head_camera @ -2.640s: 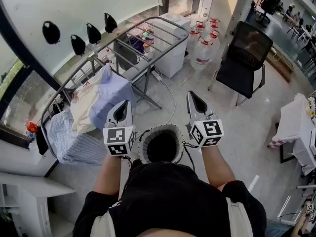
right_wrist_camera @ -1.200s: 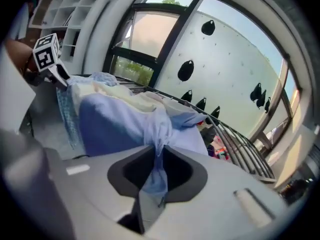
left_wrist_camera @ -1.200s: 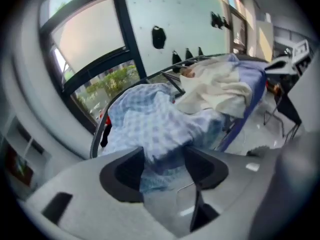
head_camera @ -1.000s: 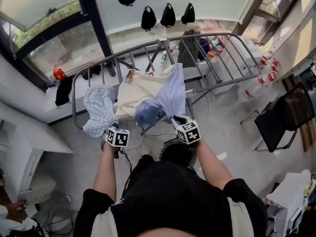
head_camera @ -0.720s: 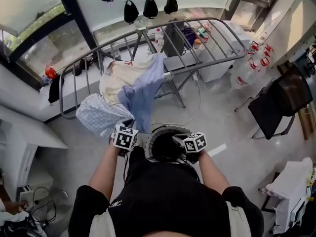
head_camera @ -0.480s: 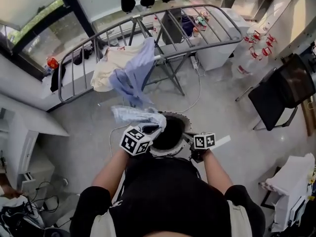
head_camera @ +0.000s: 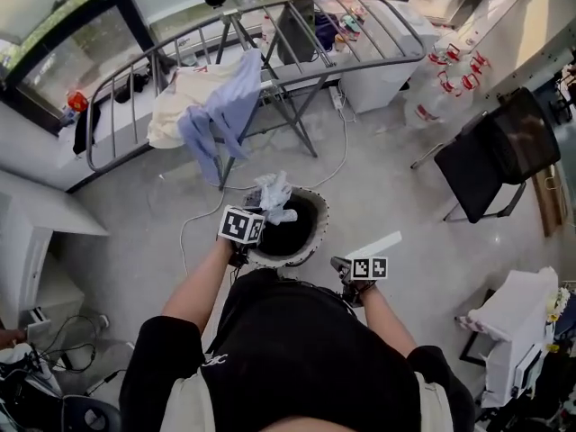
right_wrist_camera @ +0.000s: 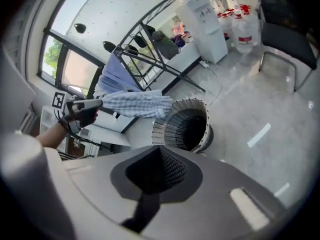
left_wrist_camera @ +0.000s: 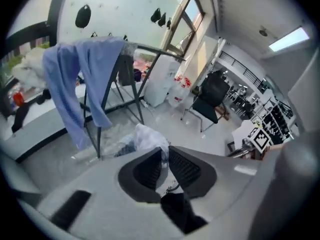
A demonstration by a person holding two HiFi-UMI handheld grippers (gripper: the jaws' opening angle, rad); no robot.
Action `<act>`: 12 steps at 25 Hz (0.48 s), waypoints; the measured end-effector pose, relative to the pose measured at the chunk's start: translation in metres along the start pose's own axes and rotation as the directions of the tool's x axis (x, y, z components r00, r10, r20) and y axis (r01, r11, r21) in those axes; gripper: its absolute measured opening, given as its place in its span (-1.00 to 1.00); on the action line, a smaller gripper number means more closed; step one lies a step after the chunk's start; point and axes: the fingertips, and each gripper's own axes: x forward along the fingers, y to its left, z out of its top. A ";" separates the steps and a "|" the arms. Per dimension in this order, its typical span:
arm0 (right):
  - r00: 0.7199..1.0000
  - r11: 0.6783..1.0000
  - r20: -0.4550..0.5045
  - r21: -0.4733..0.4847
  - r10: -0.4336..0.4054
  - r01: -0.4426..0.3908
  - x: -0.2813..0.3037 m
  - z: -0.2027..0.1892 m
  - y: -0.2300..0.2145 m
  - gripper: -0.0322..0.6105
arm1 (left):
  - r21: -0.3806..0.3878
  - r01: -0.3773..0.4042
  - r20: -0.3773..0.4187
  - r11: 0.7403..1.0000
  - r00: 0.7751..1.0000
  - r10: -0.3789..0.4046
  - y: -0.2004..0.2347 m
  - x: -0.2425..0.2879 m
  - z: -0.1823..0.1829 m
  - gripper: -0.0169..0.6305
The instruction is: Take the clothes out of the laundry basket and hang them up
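Your left gripper point(left_wrist_camera: 165, 154) is clamped on the checked cloth point(head_camera: 274, 194), which hangs bunched over the mouth of the laundry basket point(head_camera: 319, 216), while your right gripper point(right_wrist_camera: 160, 154) is pressed together on nothing. Open the right one and take a second edge, perhaps a hem, since the folds hide it, before you lift toward the drying rack point(head_camera: 369, 34). The smooth grey floor point(head_camera: 396, 196) has a cable point(head_camera: 345, 138) beside the rack's legs, so step with care.

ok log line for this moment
left gripper: shut on checked garment by laundry basket | right gripper: shut, empty
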 end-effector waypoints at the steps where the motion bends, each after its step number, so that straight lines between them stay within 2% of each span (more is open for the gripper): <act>1: 1.000 0.999 -0.001 0.038 -0.016 0.016 -0.003 -0.006 -0.009 -0.86 | -0.017 -0.021 -0.051 1.000 0.999 0.020 0.017 0.010 -0.022 -0.76; 2: 0.999 0.996 0.005 0.083 -0.035 0.034 -0.007 -0.010 -0.018 -0.86 | -0.037 -0.037 -0.107 0.999 0.994 0.033 0.035 0.019 -0.046 -0.64; 3: 0.998 0.990 0.017 0.131 -0.053 0.050 -0.011 -0.014 -0.025 -0.86 | -0.061 -0.040 -0.163 0.997 0.986 0.030 0.049 0.027 -0.071 -0.25; 4: 0.997 0.982 0.033 0.179 -0.070 0.063 -0.016 -0.017 -0.030 -0.86 | -0.090 -0.026 -0.213 0.996 0.977 0.006 0.059 0.032 -0.093 -0.04; 6: 0.993 0.962 0.065 0.264 -0.097 0.076 -0.024 -0.023 -0.036 -0.86 | -0.143 0.023 -0.280 0.990 0.958 -0.063 0.068 0.035 -0.120 0.01; 7: 0.991 0.952 0.076 0.295 -0.110 0.083 -0.026 -0.026 -0.038 -0.86 | -0.136 0.027 -0.286 0.990 0.956 -0.065 0.075 0.035 -0.121 0.07; 8: 0.989 0.943 0.081 0.319 -0.125 0.093 -0.028 -0.030 -0.041 -0.86 | -0.096 0.000 -0.260 0.995 0.965 -0.025 0.087 0.033 -0.110 0.09; 9: 0.986 0.935 0.082 0.337 -0.145 0.109 -0.029 -0.035 -0.045 -0.86 | -0.030 -0.058 -0.194 0.998 0.980 0.051 0.104 0.029 -0.086 0.07; 10: 0.983 0.927 0.078 0.350 -0.168 0.131 -0.030 -0.040 -0.049 -0.86 | 0.042 -0.136 -0.085 0.990 0.987 0.139 0.121 0.020 -0.051 0.03; 11: 0.978 0.920 0.070 0.359 -0.195 0.157 -0.032 -0.044 -0.055 -0.86 | 0.102 -0.222 0.055 0.970 0.975 0.217 0.136 0.004 -0.006 0.03; 12: 0.974 0.913 0.060 0.366 -0.219 0.182 -0.032 -0.047 -0.060 -0.86 | 0.141 -0.309 0.209 0.941 0.938 0.276 0.148 -0.020 0.047 0.03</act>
